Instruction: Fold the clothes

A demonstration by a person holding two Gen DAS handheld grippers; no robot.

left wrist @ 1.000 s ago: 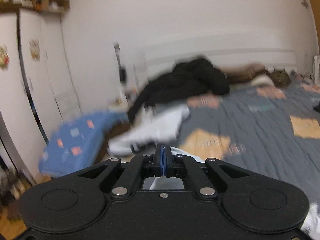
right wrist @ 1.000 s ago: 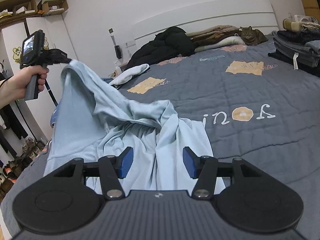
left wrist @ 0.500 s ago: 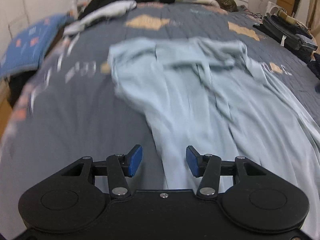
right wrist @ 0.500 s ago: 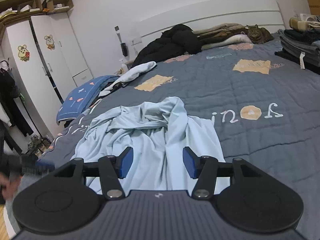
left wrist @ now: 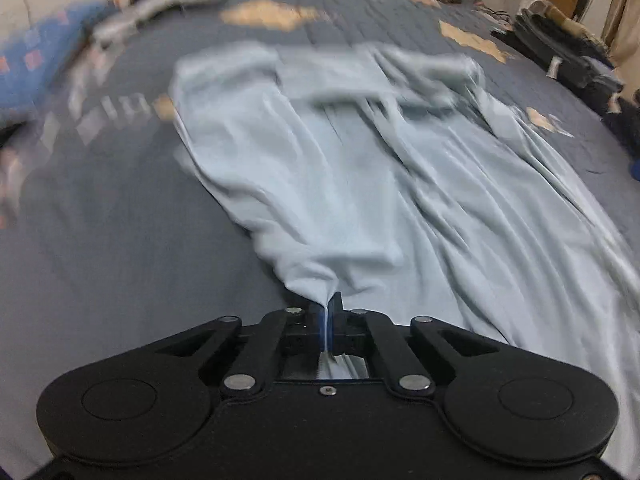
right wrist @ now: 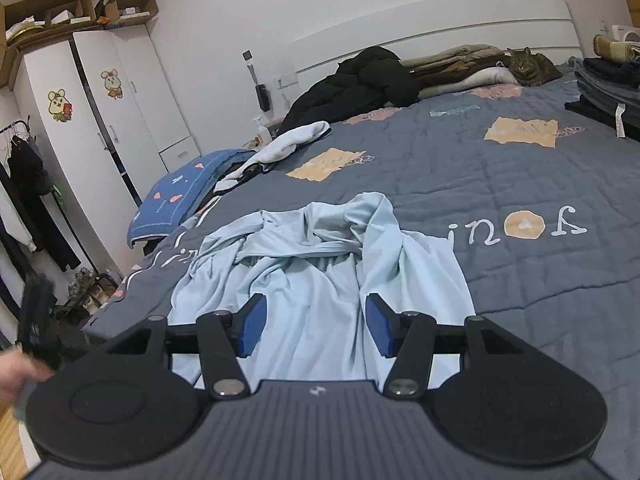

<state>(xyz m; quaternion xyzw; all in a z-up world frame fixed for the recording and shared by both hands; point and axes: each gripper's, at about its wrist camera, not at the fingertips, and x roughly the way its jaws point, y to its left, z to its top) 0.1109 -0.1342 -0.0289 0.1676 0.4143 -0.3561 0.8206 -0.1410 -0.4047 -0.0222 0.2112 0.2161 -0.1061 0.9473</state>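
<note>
While my left claw (left wrist: 328, 326) sits low over the near edge of the bed (left wrist: 120, 220), it points along the cover toward the far end; its two blue pads are squeezed tight together, and a thin bit of the light blue top (left wrist: 320, 184) is pinched between them; the cloth pulls up into a small peak right at the pads, then spreads out wide and wrinkled over the grey bed cover; this view is smeared, so I think the pinched bit is a hem or a corner, but I cannot tell which.

My right claw (right wrist: 316, 330) is held higher, looking down the bed toward the headboard; its jaws stand wide apart, with nothing between the blue pads (right wrist: 252, 324); the light blue top (right wrist: 320, 280) lies under and ahead of them in a rumpled heap, and I cannot tell if the pads touch it.

At the left edge of the right view my left hand (right wrist: 14, 372) shows as a blur, low beside the bed.

Far off, a black coat (right wrist: 360, 80) lies by the headboard; a cat (right wrist: 528, 66) rests near it; folded dark clothes (right wrist: 608, 88) are stacked at the right side; a white wardrobe (right wrist: 108, 112) stands by the wall.
</note>
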